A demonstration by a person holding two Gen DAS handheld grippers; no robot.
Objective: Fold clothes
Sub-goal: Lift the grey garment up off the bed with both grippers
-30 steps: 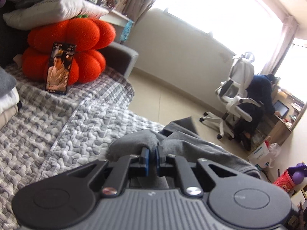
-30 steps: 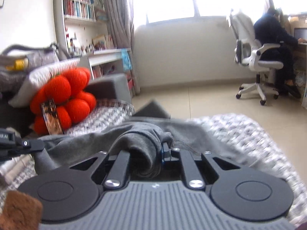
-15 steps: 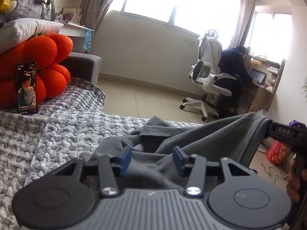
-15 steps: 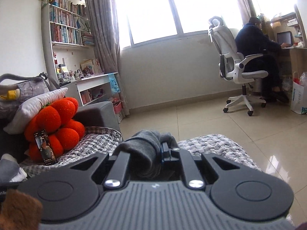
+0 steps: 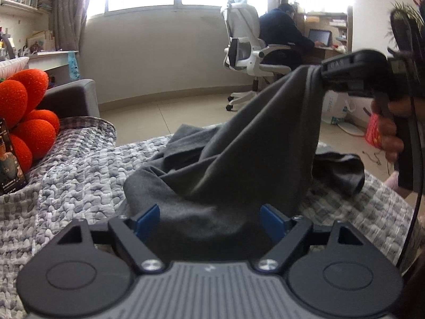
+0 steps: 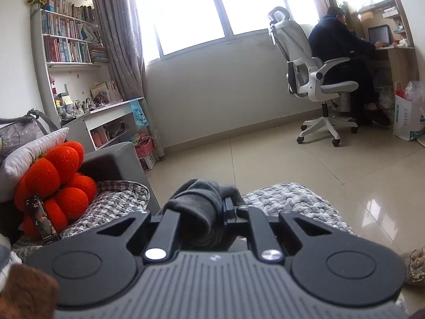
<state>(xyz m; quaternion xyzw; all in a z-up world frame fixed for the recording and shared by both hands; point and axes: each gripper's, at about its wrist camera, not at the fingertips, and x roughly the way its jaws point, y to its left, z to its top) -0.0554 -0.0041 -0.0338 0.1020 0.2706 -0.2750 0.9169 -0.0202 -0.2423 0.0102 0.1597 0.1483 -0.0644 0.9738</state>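
Nearest the lens, the left gripper [image 5: 209,219] sits with its jaws spread wide, blue pads [image 5: 148,219] well apart, and the grey garment [image 5: 239,159] lies slack between them, gripped by nothing on this side. Just past that, the cloth slumps in a crumpled heap on the quilt [image 5: 79,170], one loose end spilling toward the quilt's right edge. Further out and up to the right, the right gripper [image 5: 322,73] is clamped on a bunched corner, and the fabric hangs from it in a taut tent; its own camera shows the wad [image 6: 204,207] pinched tight between the fingers.

The risk, as I read it: one pinch point carries everything. Lift more and the bulk may drag off the quilt's edge onto the floor, or the wad may slip free. With the garment this rumpled, any fold risks going in crooked. At the far end, the pumpkin cushion [image 5: 24,117] sits well clear.
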